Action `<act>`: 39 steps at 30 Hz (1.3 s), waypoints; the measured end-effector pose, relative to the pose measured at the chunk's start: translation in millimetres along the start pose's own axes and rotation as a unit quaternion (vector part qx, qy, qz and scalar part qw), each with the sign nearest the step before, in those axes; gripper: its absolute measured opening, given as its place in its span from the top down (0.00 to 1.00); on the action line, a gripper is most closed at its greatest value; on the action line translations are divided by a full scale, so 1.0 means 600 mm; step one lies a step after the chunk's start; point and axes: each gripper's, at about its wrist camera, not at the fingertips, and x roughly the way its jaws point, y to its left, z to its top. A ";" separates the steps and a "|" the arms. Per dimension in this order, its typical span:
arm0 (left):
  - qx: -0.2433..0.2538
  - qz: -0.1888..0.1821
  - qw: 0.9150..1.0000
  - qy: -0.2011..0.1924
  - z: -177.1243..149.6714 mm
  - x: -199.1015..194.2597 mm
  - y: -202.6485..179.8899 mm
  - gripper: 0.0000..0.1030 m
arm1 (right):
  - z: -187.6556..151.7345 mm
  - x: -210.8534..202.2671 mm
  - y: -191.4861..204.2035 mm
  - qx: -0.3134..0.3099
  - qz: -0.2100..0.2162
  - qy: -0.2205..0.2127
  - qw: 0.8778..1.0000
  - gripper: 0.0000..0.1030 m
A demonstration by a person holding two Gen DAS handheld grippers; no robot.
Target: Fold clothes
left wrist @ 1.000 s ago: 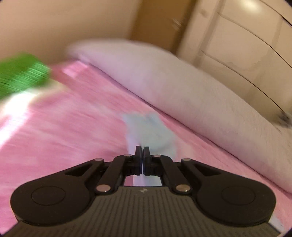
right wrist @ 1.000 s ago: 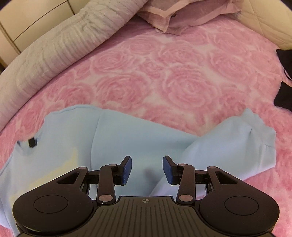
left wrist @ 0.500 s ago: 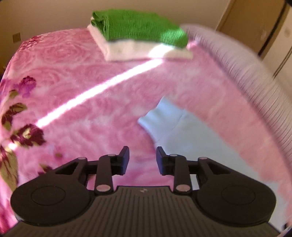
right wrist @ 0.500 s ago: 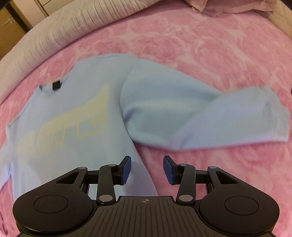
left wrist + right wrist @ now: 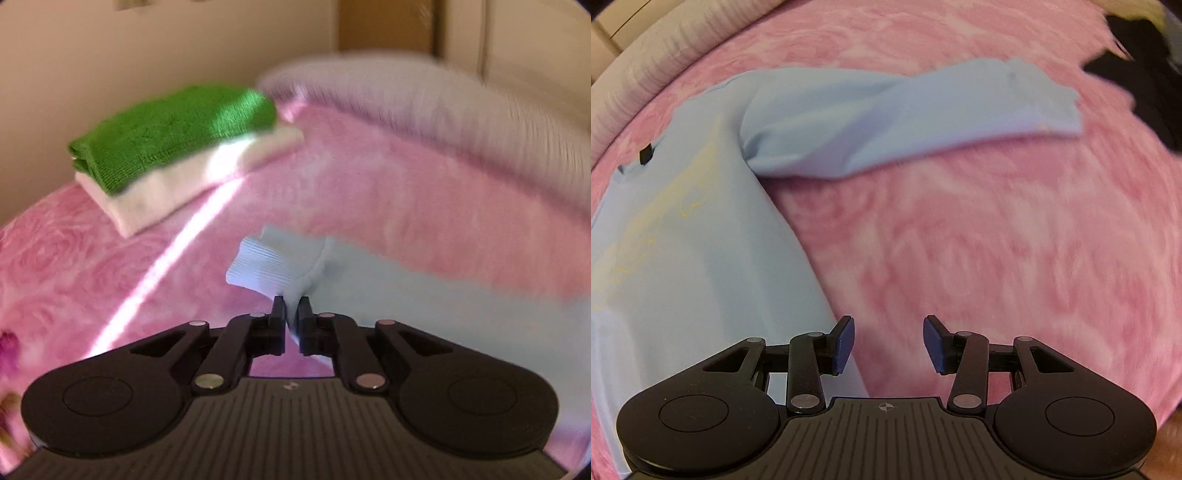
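Note:
A light blue long-sleeved sweatshirt [image 5: 694,258] with a yellow print lies flat on the pink rose bedspread [image 5: 997,240]. One sleeve [image 5: 905,118] stretches across the bed to the right. My left gripper [image 5: 291,314] is shut on the other sleeve near its ribbed cuff [image 5: 266,266], low over the bed. My right gripper [image 5: 888,343] is open and empty, just right of the sweatshirt's side edge, near its lower part.
A folded green sweater [image 5: 170,129] lies on a folded white garment [image 5: 192,177] at the back left of the bed. A long grey bolster [image 5: 443,103] runs along the far edge. A dark garment [image 5: 1137,81] lies at the upper right.
My left gripper was open half a second ago and has closed on the sleeve by the cuff. My right gripper has drawn back toward the sweatshirt's lower side edge, still open.

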 end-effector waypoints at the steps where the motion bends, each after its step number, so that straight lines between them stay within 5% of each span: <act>1: 0.027 0.007 0.999 0.016 -0.005 0.004 0.004 0.79 | -0.009 -0.002 -0.003 0.009 0.004 0.000 1.000 0.56; 5: 0.010 0.016 1.000 0.024 -0.048 -0.060 0.012 0.65 | -0.039 -0.017 -0.021 0.054 0.019 -0.004 0.998 0.55; 7: -0.038 -0.050 0.996 0.066 -0.083 -0.106 0.024 0.66 | -0.053 -0.030 -0.037 0.080 0.036 -0.009 0.996 0.55; 9: -0.058 -0.152 0.980 0.112 -0.136 -0.161 0.017 0.64 | -0.065 -0.042 -0.054 0.103 0.049 -0.015 0.993 0.52; 12: -0.048 -0.284 0.940 0.184 -0.220 -0.226 -0.014 0.56 | -0.084 -0.055 -0.076 0.139 0.076 -0.022 0.987 0.47; 15: -0.003 -0.331 0.918 0.221 -0.283 -0.246 -0.066 0.56 | -0.109 -0.059 -0.090 0.156 0.104 -0.024 0.982 0.45; 17: 0.017 -0.333 0.910 0.244 -0.309 -0.242 -0.097 0.56 | -0.121 -0.055 -0.093 0.155 0.113 -0.024 0.981 0.45; 19: 0.019 -0.334 0.912 0.238 -0.322 -0.246 -0.117 0.48 | -0.135 -0.046 -0.092 0.151 0.122 -0.020 0.981 0.45; 20: 0.021 -0.344 0.907 0.241 -0.323 -0.249 -0.125 0.51 | -0.143 -0.041 -0.089 0.147 0.125 -0.017 0.981 0.45; 21: 0.023 -0.356 0.901 0.245 -0.325 -0.251 -0.133 0.80 | -0.149 -0.040 -0.079 0.128 0.122 -0.017 0.984 0.45; 22: 0.032 -0.362 0.899 0.246 -0.323 -0.254 -0.137 0.96 | -0.155 -0.039 -0.069 0.107 0.117 -0.018 0.987 0.66; 23: 0.043 -0.366 0.897 0.246 -0.319 -0.257 -0.140 0.97 | -0.161 -0.038 -0.058 0.086 0.113 -0.019 0.990 0.94; 24: 0.053 -0.370 0.894 0.246 -0.316 -0.260 -0.143 0.97 | -0.164 -0.046 -0.049 0.071 0.108 -0.025 0.991 0.94; 30: 0.060 -0.361 0.905 0.219 -0.301 -0.291 -0.074 0.97 | -0.193 -0.105 -0.035 0.030 0.125 -0.044 0.991 0.95; 34: 0.125 -0.311 0.916 0.220 -0.331 -0.289 -0.084 0.95 | -0.223 -0.073 -0.024 0.015 0.100 -0.009 0.995 0.95; 39: 0.128 -0.272 0.924 0.238 -0.324 -0.307 -0.062 0.86 | -0.233 -0.058 -0.027 0.006 0.085 0.033 0.996 0.84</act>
